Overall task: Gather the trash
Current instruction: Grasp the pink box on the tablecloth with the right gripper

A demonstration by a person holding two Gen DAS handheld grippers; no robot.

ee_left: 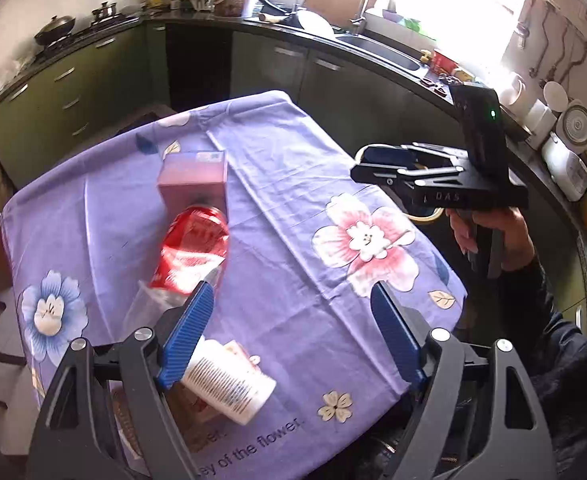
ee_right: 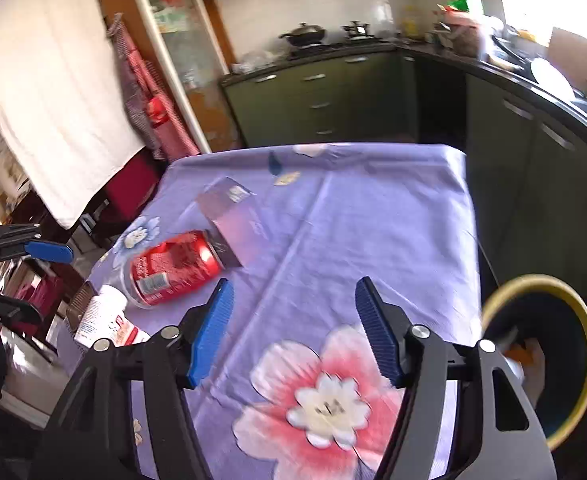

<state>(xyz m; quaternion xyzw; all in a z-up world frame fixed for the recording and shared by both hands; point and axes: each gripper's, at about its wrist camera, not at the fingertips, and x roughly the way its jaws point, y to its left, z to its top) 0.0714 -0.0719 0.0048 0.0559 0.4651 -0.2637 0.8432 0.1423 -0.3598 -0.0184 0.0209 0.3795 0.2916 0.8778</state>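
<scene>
Tabletop: the tabletop (ee_right: 393, 208) wears a smooth lilac cloth printed with large pink, white and blue flowers and creased along fold lines.
Red can: the red can (ee_right: 173, 266) is a glossy metal cylinder lying on its side at the left of the cloth, its far end touching the pink box; the label carries white print and a small panel of text.
Pink box: the pink box (ee_right: 229, 220) is a matte cardboard block with flat faces, tilted, just beyond the can.
White cup: the white cup (ee_left: 229, 384) is ribbed plastic with faint printing, tipped over on the near left edge, lying on a flat carton with red print.
Clear wrapper: a crumpled transparent wrapper (ee_left: 149, 304) lies against the can's near end.
Bin: a round dark bin with a yellow rim (ee_right: 549, 356) stands off the right edge of the tabletop; something orange shows inside, blurred.
Left gripper: the left gripper (ee_left: 293, 332) has ridged blue pads on black arms, spread apart with nothing between them; the cup lies just beneath its left pad, the can just beyond.
Right gripper: the right gripper (ee_right: 293, 328) is likewise released and empty, over bare cloth, with the can off to its left.
</scene>
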